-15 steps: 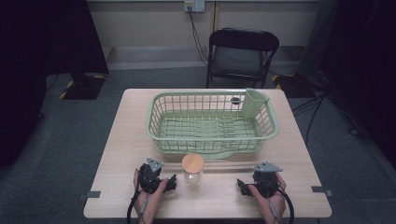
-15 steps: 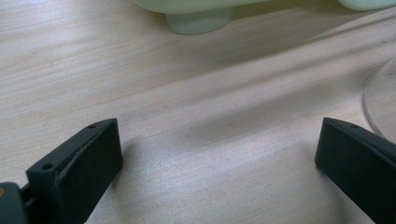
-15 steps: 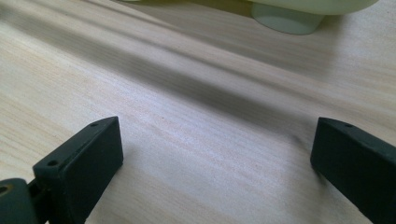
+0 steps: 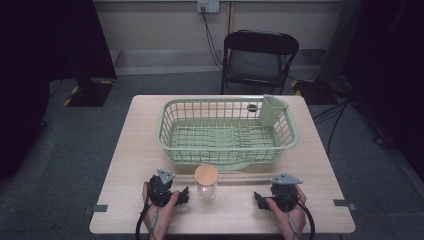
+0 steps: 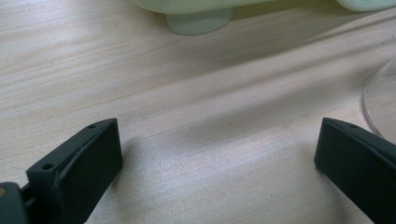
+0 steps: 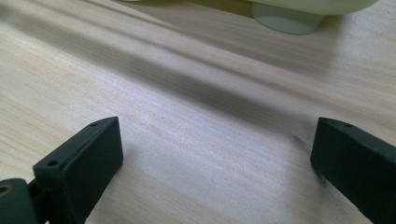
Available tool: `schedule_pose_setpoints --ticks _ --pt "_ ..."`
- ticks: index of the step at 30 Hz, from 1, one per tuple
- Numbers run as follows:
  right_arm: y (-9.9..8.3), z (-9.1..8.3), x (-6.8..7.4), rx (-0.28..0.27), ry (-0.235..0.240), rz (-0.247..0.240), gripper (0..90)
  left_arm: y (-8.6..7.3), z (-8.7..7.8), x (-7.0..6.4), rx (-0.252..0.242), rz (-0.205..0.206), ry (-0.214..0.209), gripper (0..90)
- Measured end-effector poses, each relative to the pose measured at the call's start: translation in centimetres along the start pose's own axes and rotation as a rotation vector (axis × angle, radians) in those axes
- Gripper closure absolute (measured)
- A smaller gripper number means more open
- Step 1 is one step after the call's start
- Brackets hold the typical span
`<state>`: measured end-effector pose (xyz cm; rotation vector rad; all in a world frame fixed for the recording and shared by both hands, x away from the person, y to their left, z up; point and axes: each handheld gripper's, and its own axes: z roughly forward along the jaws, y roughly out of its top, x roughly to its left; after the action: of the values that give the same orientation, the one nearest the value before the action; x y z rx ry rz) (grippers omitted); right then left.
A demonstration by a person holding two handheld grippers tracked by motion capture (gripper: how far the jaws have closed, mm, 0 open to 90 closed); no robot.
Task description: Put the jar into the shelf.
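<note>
While jar [image 4: 206, 182] stands between grippers | left gripper [image 4: 181, 195] jaws apart | right gripper [image 4: 260, 199] jaws apart

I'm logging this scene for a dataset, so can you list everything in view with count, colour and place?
Table: one, light wood, centre.
Dish basket: one, pale green, on the table's far half.
Cutlery cup: one, pale green, basket's far right corner.
Jar: one, clear glass with tan lid, near edge, between the tools.
Folding chair: one, black, beyond the table.
Wall socket: one, white, back wall.
Left tool: black, open, left of the jar.
Right tool: black, open, right of it.
</note>
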<state>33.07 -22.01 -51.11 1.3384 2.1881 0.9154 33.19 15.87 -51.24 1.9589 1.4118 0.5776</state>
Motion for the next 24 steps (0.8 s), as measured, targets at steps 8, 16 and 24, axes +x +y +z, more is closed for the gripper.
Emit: schedule_pose_setpoints --ticks 8,16,24 --pt "0.0 0.0 0.0 0.0 0.0 0.0 1.5 -0.2 -0.4 0.3 -0.041 -0.013 -0.044 3.0" --pt "0.0 0.0 0.0 0.0 0.0 0.0 1.5 -0.1 -1.2 0.5 -0.086 -0.053 -0.124 2.6" --pt "0.0 0.0 0.0 0.0 0.0 0.0 1.5 0.5 -3.3 -0.3 -0.16 -0.015 -0.183 2.5"
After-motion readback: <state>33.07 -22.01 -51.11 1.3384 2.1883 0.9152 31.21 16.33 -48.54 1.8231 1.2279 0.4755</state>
